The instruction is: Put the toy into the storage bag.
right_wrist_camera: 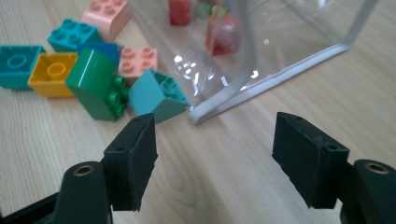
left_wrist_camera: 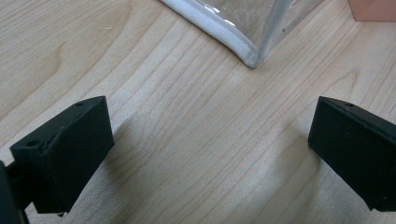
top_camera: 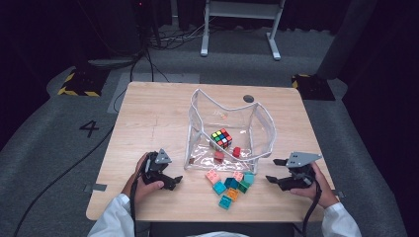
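A clear plastic bag (top_camera: 257,123) with white trim stands open in the middle of the wooden table (top_camera: 148,118). Inside it lie a colour-puzzle cube (top_camera: 221,138) and two red bricks (top_camera: 236,152). Several loose bricks (top_camera: 230,185) are heaped just in front of the bag. My left gripper (top_camera: 174,181) rests on the table left of the heap, open, with bare wood between its jaws (left_wrist_camera: 210,144) and the bag's corner (left_wrist_camera: 243,46) ahead. My right gripper (top_camera: 275,171) sits right of the heap, open and holding nothing (right_wrist_camera: 215,158). A teal brick (right_wrist_camera: 156,95) and the bag's edge (right_wrist_camera: 261,79) lie just beyond its jaws.
A small round hole (top_camera: 248,98) marks the table's far side. Beyond the table a white metal frame (top_camera: 242,19) stands on the grey floor, with cables (top_camera: 148,64) and yellow-black striped bases (top_camera: 79,84) at the left and right.
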A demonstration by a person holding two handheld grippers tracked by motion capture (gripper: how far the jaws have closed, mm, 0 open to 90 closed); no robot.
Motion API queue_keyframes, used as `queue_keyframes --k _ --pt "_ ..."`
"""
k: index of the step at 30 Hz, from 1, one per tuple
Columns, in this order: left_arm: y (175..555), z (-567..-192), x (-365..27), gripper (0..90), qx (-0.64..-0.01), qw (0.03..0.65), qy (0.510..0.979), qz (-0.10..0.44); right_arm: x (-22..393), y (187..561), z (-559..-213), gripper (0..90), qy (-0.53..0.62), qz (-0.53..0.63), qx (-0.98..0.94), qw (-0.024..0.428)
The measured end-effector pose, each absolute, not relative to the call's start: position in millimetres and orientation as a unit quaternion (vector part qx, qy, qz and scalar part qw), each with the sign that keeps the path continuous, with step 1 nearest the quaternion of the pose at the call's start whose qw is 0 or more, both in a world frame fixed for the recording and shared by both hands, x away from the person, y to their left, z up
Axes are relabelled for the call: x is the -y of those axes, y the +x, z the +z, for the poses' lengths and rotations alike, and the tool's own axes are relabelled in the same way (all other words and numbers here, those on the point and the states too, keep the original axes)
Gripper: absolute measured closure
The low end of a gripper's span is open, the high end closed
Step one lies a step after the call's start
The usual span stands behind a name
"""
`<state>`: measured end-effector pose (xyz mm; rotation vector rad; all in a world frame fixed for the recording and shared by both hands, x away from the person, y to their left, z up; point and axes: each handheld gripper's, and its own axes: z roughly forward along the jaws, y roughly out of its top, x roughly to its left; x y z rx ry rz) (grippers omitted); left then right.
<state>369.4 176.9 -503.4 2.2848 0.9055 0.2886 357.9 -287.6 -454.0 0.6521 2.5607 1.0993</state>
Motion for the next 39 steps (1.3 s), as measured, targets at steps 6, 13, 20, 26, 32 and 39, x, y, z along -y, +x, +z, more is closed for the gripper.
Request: queue_keyframes --k 6,13,20,26,32,39 --pt "369 -503 -177 0.2 -0.345 0.327 0.873 0.111 272 348 -473 35.2 0.215 0.376 -0.894 0.112" --pt "369 -503 -177 0.3 -0.344 0.326 0.873 0.111 255 332 -483 40.6 0.205 0.384 -0.894 0.109" --pt "369 -503 -177 0.3 -0.344 0.326 0.873 0.111 244 325 -487 43.4 0.197 0.387 -0.896 0.095" --pt "369 -503 -177 0.3 -0.344 0.326 0.873 0.111 232 323 -488 43.7 0.190 0.388 -0.896 0.099" --pt "370 -503 -177 0.3 -0.343 0.327 0.873 0.112 223 325 -489 46.9 0.185 0.387 -0.898 0.099" --pt "370 -503 -177 0.3 -0.344 0.327 0.873 0.112 214 324 -493 54.3 0.181 0.376 -0.903 0.103"
